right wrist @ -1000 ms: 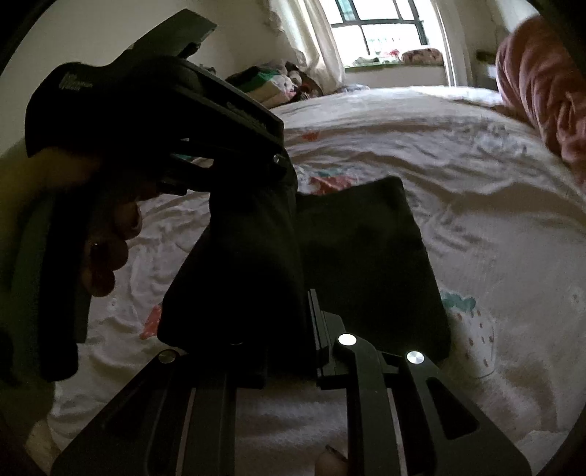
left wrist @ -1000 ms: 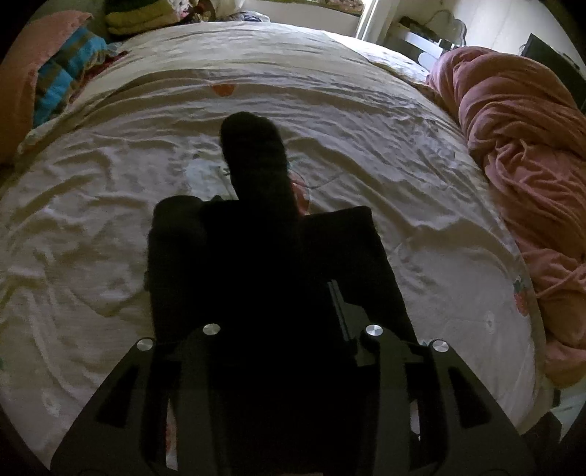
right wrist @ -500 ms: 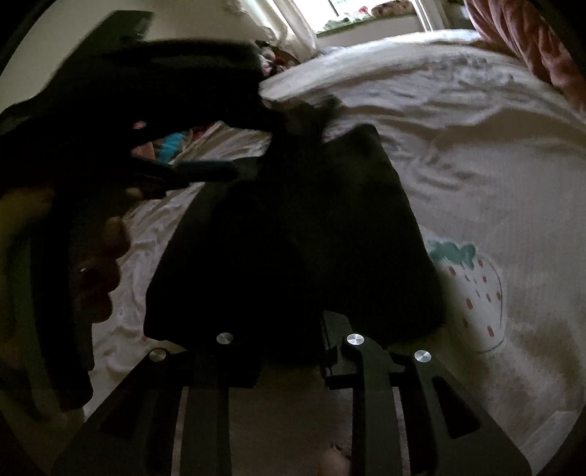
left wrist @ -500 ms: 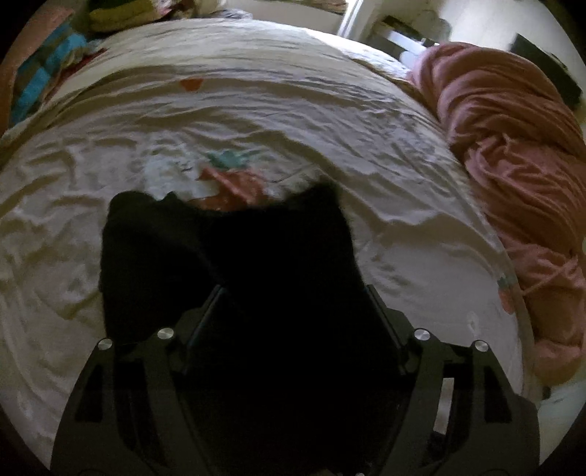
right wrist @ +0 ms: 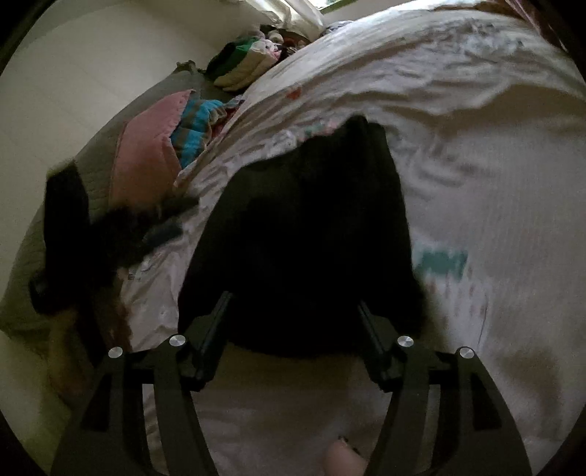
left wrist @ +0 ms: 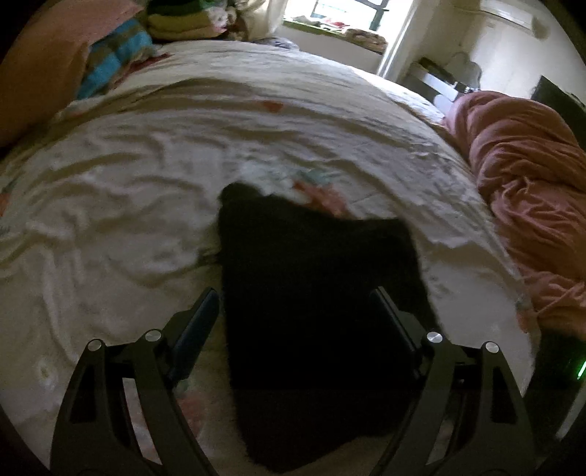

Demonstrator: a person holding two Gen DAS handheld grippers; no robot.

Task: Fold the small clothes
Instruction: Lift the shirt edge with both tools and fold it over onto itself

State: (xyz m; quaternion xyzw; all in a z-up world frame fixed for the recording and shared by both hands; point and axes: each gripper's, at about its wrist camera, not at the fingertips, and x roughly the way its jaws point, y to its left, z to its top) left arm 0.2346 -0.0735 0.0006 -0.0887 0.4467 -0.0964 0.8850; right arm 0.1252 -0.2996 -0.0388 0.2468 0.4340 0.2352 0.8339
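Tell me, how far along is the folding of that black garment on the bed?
Done, it seems: the black garment lies folded on the white bedsheet. In hand: the left gripper and right gripper are both opening, pads clear of the cloth. Left: perhaps a tidying fold; the clothes pile looks unrelated or pending.

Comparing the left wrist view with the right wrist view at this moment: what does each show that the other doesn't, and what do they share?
Only the left wrist view shows the crumpled pink blanket along the bed's right side, the window and the white furniture near it.

Only the right wrist view shows the other gripper, blurred, at far left, and the plain wall.

Both show the black garment lying on the white printed bedsheet, each view's own gripper opening with the garment between its fingers, the pink pillow, the blue striped fabric and the stacked clothes.
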